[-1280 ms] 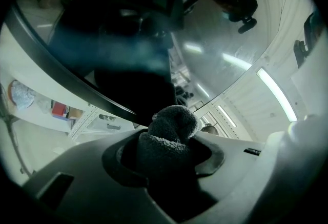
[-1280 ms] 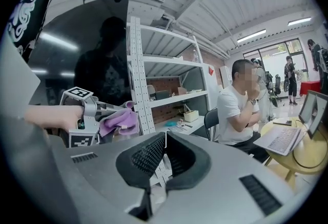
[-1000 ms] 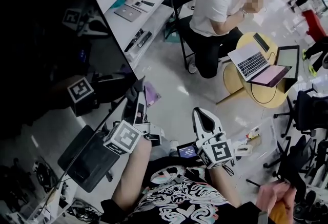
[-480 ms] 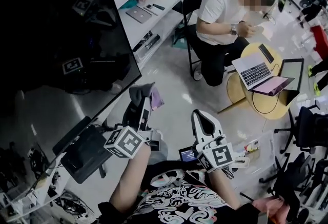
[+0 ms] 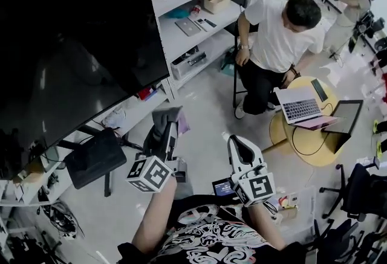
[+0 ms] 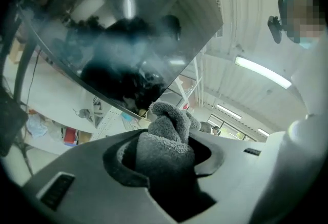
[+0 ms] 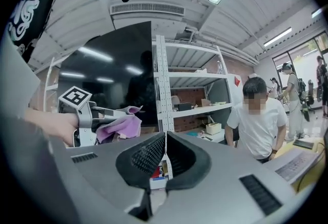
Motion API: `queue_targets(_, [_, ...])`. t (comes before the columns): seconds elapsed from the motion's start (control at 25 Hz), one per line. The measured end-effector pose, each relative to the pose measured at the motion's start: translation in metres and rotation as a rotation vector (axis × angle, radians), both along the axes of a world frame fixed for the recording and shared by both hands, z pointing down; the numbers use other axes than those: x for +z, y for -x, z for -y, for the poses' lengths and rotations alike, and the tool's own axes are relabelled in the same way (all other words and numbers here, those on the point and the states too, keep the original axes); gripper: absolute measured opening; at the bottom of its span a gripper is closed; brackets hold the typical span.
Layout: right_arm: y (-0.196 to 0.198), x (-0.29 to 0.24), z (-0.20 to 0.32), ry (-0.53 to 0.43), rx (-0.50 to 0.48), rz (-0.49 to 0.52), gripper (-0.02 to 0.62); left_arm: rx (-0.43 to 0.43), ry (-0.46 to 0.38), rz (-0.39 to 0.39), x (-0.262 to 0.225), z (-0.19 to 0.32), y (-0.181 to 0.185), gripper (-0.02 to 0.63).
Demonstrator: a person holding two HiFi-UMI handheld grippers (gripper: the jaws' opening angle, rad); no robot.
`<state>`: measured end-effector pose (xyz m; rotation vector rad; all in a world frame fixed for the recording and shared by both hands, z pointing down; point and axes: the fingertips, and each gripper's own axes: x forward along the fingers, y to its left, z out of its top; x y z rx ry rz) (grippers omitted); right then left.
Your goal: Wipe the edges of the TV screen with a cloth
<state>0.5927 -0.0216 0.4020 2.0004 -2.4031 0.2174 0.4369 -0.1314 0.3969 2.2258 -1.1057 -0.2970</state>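
Fingers (image 6: pixel 87 177) of the left gripper (image 6: pixel 165 154) are clamping a fluffy cloth, grey on one face and purple on the other (image 6: pixel 166 136), which is bulging up out of the jaws. From the head view the left gripper (image 5: pixel 164 127) is pointing up at the large black glossy TV screen (image 5: pixel 72 45), and the cloth (image 5: pixel 181 119) is sitting just below the screen's lower right corner, near it but apart from the glass. The right gripper (image 5: pixel 240 143) is hanging further right of that corner, well clear of the screen. Its jaws are pressing together with nothing between them, as the right gripper view (image 7: pixel 165 138) is showing.

Each gripper is carrying a white cube with black square markers (image 5: pixel 149 173). These are code patterns rather than words. A small lit display (image 5: pixel 221 185) between the two grippers is showing print too small to read. The person's black shirt (image 5: pixel 211 241) is bearing a white swirling pattern, not legible as letters.

The screen's right edge is running down just beside a white metal shelving rack (image 5: pixel 199 15), leaving little room on that side. Its lower edge is slanting down to the left, with a black flat panel on a stand (image 5: pixel 97 157) lying just under it. Right of the lower corner, pale floor (image 5: pixel 205 118) is lying open as far as a seated person in a white T-shirt (image 5: pixel 278 39) and a round yellow table (image 5: pixel 305 139) holding an open silver laptop (image 5: pixel 300 107).
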Motion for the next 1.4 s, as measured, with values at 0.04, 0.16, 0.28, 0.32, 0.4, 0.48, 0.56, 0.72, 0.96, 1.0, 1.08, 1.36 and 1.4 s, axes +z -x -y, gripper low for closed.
queue_targets(0.04, [-0.003,0.000,-0.005,-0.006,-0.005,0.008,0.031,-0.008,-0.028,0.026,-0.003,-0.007,0.001,0.195])
queue_targets(0.16, [-0.001,-0.008,-0.026,-0.046,-0.035,0.008,0.031,-0.025,-0.122,0.109,-0.015,-0.035,0.002,0.195])
queue_targets(0.28, [0.008,-0.016,-0.061,-0.049,-0.091,-0.056,0.031,-0.062,-0.215,0.189,-0.029,-0.073,0.007,0.195])
queue_targets(0.32, [0.010,-0.019,-0.072,-0.034,-0.097,-0.077,0.031,-0.080,-0.239,0.215,-0.033,-0.085,0.009,0.195])
queue_targets(0.4, [0.009,-0.025,-0.091,-0.006,-0.100,-0.103,0.030,-0.113,-0.268,0.251,-0.039,-0.107,0.013,0.195])
queue_targets(0.48, [0.008,-0.027,-0.110,-0.030,-0.119,-0.108,0.029,-0.138,-0.290,0.280,-0.044,-0.134,0.014,0.195])
queue_targets(0.56, [0.009,-0.029,-0.130,-0.069,-0.142,-0.094,0.029,-0.166,-0.310,0.303,-0.047,-0.165,0.019,0.195])
queue_targets(0.72, [0.027,-0.021,-0.161,-0.051,-0.206,-0.089,0.029,-0.231,-0.319,0.334,-0.055,-0.210,0.044,0.195])
queue_targets(0.96, [0.073,-0.044,-0.171,-0.070,-0.292,-0.103,0.029,-0.300,-0.304,0.370,-0.068,-0.236,0.094,0.195])
queue_targets(1.0, [0.078,-0.045,-0.175,-0.067,-0.295,-0.105,0.029,-0.300,-0.300,0.366,-0.066,-0.240,0.099,0.195])
queue_targets(1.08, [0.085,-0.044,-0.183,-0.060,-0.304,-0.112,0.029,-0.295,-0.288,0.361,-0.062,-0.249,0.103,0.195])
queue_targets(1.36, [0.096,-0.036,-0.200,-0.050,-0.324,-0.125,0.029,-0.277,-0.260,0.317,-0.055,-0.264,0.106,0.195])
queue_targets(1.4, [0.097,-0.036,-0.201,-0.049,-0.329,-0.134,0.029,-0.276,-0.262,0.308,-0.054,-0.265,0.106,0.195])
